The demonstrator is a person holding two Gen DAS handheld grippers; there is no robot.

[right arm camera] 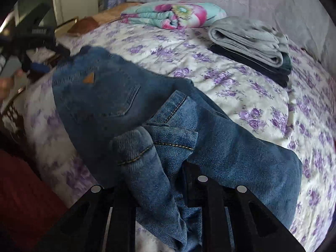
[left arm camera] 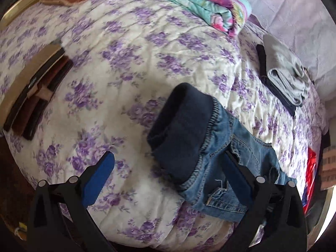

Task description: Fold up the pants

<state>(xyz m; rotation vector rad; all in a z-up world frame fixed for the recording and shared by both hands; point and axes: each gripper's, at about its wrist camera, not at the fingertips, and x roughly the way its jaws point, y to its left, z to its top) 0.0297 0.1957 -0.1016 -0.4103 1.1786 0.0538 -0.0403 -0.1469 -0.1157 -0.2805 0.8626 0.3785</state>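
Lying across the bed [right arm camera: 241,96], one pair of jeans [right arm camera: 109,96] runs lengthwise from its dark waistband [left arm camera: 178,117] at the left gripper [left arm camera: 168,174] to the right gripper [right arm camera: 159,166]. Left fingers [left arm camera: 98,176] gape wide, holding nothing; right fingers pinch bunched denim. Two folded garments [right arm camera: 250,40] sit stacked near one blanket [right arm camera: 172,14].

Blue denim pants with a dark navy knit waistband [left arm camera: 210,145] lie crumpled near the bed's front edge, back pocket up, their leg cuffs [right arm camera: 155,147] bunched and lifted.
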